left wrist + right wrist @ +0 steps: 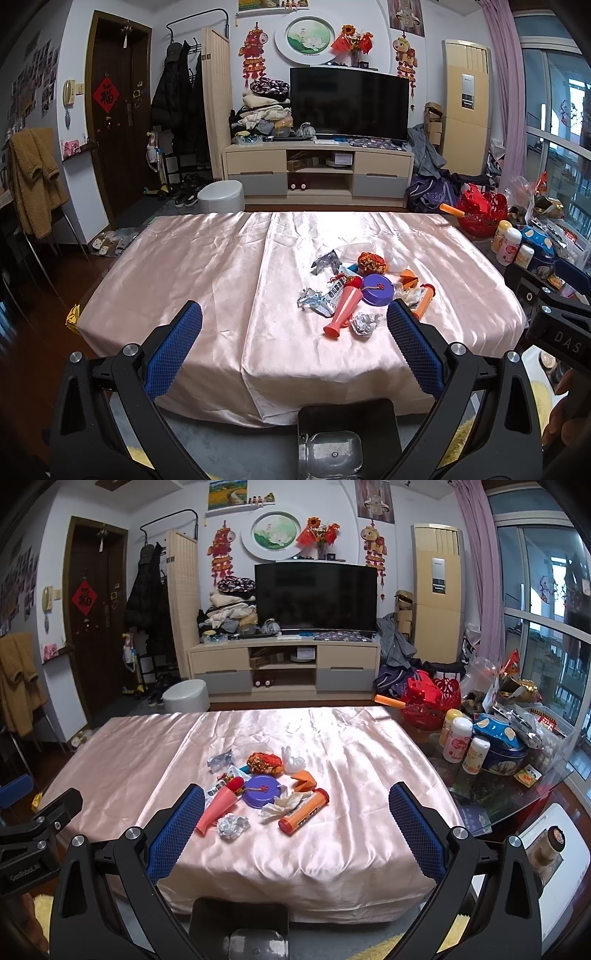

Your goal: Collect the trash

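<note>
Both grippers, left gripper (294,321) and right gripper (296,801), hover wide and empty short of the trash pile (258,794), where starting on the near crumpled foil ball (232,826) looks cleanest.

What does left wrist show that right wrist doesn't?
Left wrist only: a steel bin below the table's near edge, the right gripper's body at its right side, and a brown garment over a chair.

Right wrist only: the cluttered glass side table in full, with a jar below it, and the left gripper's body at its left side.

Both: pink cloth, the trash pile with orange tube, purple lid, foil ball; each gripper open, empty.
</note>
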Demonstrator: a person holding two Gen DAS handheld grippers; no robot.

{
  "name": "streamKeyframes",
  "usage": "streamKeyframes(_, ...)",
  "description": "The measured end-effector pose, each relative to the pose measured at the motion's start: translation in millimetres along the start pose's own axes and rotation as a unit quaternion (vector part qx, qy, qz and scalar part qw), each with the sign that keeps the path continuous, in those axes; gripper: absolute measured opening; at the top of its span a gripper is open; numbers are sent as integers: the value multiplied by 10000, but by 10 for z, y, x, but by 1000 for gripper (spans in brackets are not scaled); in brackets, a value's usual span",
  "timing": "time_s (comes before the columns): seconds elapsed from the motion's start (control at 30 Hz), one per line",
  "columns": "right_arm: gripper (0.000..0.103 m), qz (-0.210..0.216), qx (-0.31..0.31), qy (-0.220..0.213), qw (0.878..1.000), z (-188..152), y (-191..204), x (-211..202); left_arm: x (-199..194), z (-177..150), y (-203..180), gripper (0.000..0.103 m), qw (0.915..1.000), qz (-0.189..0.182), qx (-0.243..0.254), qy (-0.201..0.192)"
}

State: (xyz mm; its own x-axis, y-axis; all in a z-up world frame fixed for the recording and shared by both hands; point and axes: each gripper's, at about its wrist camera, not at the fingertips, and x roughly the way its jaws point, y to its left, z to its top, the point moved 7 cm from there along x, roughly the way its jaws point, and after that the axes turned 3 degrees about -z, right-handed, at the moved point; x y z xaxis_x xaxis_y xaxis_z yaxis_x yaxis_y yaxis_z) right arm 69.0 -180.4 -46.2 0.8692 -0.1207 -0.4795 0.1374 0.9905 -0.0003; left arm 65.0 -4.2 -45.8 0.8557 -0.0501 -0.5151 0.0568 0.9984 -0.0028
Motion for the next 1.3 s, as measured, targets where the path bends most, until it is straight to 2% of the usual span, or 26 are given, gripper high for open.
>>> streamKeyframes(1.3,100,47,93,41,9999,15,-54,36,20,-16,-5,95,10000,28,9,32)
